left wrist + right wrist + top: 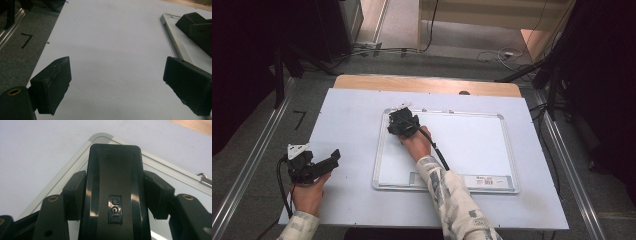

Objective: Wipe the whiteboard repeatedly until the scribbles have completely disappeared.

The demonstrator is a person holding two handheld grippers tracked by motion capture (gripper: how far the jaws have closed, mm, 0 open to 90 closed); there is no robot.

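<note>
A white whiteboard [472, 145] with a silver frame lies on the table's pale sheet. My right gripper [402, 123] is over the board's far left corner, shut on a black eraser [115, 170] with a "deli" mark; both pads press its sides. In the right gripper view the eraser's front end lies at the rounded corner of the frame [75, 160]. My left gripper [328, 161] stands open near the table's front left, with only bare sheet between its jaws [116, 72]. The left gripper view also has the board's frame [175, 42] and the right gripper [197, 30] at the far right.
The pale sheet [347, 120] covers a wooden table [427, 83]. A label strip [484, 180] sits on the board's near edge. Metal rails [249, 165] run along both sides on the grey floor, with cables [492, 55] and dark stands beyond the far edge.
</note>
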